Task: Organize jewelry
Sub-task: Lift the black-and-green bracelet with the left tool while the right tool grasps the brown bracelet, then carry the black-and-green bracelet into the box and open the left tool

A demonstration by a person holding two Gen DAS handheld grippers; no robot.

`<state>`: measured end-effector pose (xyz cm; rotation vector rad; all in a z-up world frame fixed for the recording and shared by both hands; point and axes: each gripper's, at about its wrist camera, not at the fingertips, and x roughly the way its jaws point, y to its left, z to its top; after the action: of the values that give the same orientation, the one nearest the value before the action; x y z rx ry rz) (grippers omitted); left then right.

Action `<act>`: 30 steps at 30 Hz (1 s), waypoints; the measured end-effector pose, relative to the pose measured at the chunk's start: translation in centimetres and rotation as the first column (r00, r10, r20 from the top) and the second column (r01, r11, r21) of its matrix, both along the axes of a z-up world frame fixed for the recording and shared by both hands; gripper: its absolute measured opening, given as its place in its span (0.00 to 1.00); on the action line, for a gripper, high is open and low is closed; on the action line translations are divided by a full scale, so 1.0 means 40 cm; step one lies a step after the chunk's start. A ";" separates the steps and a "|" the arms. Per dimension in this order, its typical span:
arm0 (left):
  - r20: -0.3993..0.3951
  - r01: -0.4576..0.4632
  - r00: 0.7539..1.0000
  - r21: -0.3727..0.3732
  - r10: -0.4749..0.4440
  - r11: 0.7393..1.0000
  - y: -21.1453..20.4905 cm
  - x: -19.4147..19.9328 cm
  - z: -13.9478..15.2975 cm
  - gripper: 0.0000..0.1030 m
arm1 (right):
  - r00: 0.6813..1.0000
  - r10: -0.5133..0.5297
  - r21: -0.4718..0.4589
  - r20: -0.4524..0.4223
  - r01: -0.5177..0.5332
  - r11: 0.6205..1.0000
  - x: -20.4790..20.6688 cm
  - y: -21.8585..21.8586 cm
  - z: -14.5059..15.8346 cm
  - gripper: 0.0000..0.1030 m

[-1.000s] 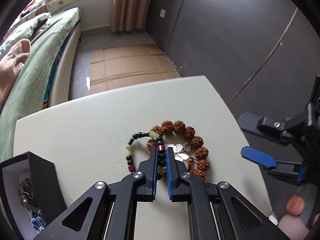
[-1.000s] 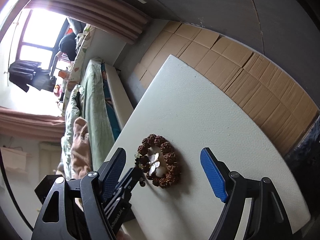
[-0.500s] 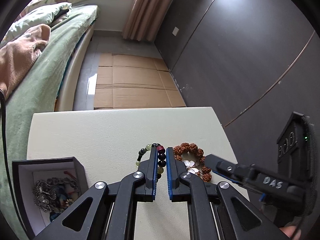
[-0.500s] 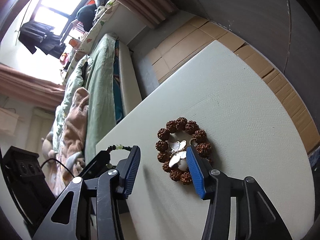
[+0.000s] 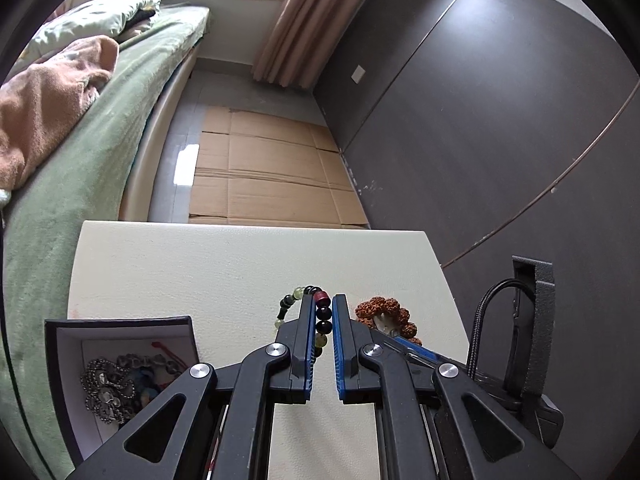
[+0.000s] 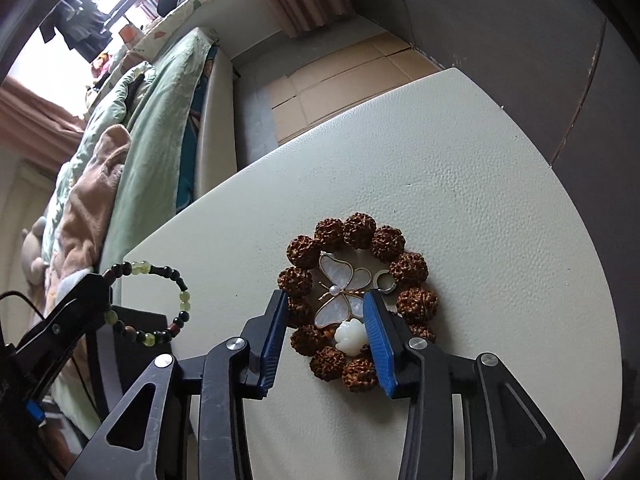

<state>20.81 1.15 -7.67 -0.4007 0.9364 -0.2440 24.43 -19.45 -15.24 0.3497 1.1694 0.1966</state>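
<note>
Two tongs work: the left tongs [image 5: 322,322] clamp a limp, light black-and-green beaded bracelet [image 6: 160,304] above the cream desk [image 6: 480,208], while the right tongs [image 6: 326,320], just closing yet apart, straddle a fragile pearly butterfly brooch [image 6: 342,294] best pinched across its wings.

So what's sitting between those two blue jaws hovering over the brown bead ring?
In the right wrist view, the butterfly brooch and a small white carved charm, both lying inside the brown bead bracelet.

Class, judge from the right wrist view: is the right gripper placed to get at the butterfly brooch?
Probably yes: the right gripper has just been closing, jaws either side of the butterfly brooch, nothing covering it; the brown bead bracelet rings it closely.
</note>
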 end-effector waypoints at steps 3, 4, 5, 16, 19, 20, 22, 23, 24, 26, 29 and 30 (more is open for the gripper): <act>0.008 -0.002 1.000 -0.005 0.002 1.000 0.004 -0.007 0.010 0.08 | 1.000 0.007 0.040 0.009 -0.007 0.999 -0.001 -0.004 0.007 0.07; 0.011 -0.002 1.000 -0.005 0.002 1.000 0.006 -0.010 0.014 0.08 | 1.000 0.009 0.050 -0.001 -0.009 0.999 -0.004 -0.006 0.008 0.03; 0.015 -0.001 1.000 -0.004 0.001 1.000 0.006 -0.014 0.018 0.08 | 1.000 0.007 0.048 0.001 -0.007 0.999 -0.007 -0.005 0.009 0.03; 0.036 -0.028 0.999 -0.020 0.029 0.999 0.042 -0.048 0.038 0.08 | 1.000 -0.016 0.035 0.003 0.016 0.999 -0.016 -0.013 0.025 0.17; 0.035 -0.031 0.999 -0.020 0.032 0.999 0.045 -0.053 0.039 0.08 | 1.000 -0.004 0.077 0.029 0.002 0.997 -0.025 -0.010 0.038 0.64; 0.034 -0.032 0.999 -0.020 0.033 0.999 0.044 -0.055 0.039 0.08 | 0.999 0.000 0.070 0.046 -0.003 0.998 -0.028 -0.003 0.045 0.65; 0.035 -0.034 0.999 -0.021 0.035 0.999 0.045 -0.056 0.041 0.08 | 0.997 0.025 0.044 0.075 -0.029 0.999 -0.032 0.017 0.056 0.65; 0.036 -0.035 0.999 -0.022 0.035 0.999 0.047 -0.057 0.042 0.08 | 0.995 0.041 0.036 0.086 -0.044 0.998 -0.034 0.028 0.058 0.65; 0.038 -0.036 0.999 -0.023 0.037 0.999 0.047 -0.058 0.043 0.08 | 0.994 0.056 0.029 0.094 -0.059 0.998 -0.035 0.039 0.057 0.65; 0.039 -0.042 0.998 -0.022 0.043 0.999 0.051 -0.059 0.045 0.08 | 0.991 0.084 -0.002 0.106 -0.084 0.996 -0.034 0.064 0.051 0.64; 0.035 -0.052 0.998 -0.033 0.053 0.998 0.063 -0.060 0.043 0.08 | 0.991 0.117 -0.054 0.068 -0.114 0.992 -0.027 0.092 0.018 0.42; 0.035 -0.056 0.998 -0.034 0.057 0.998 0.066 -0.061 0.043 0.08 | 0.990 0.125 -0.085 0.068 -0.119 0.989 -0.028 0.099 0.011 0.36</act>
<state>18.36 3.80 -5.94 -0.4514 0.8852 -0.2146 23.32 -15.50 -14.81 0.1982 1.1234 0.2666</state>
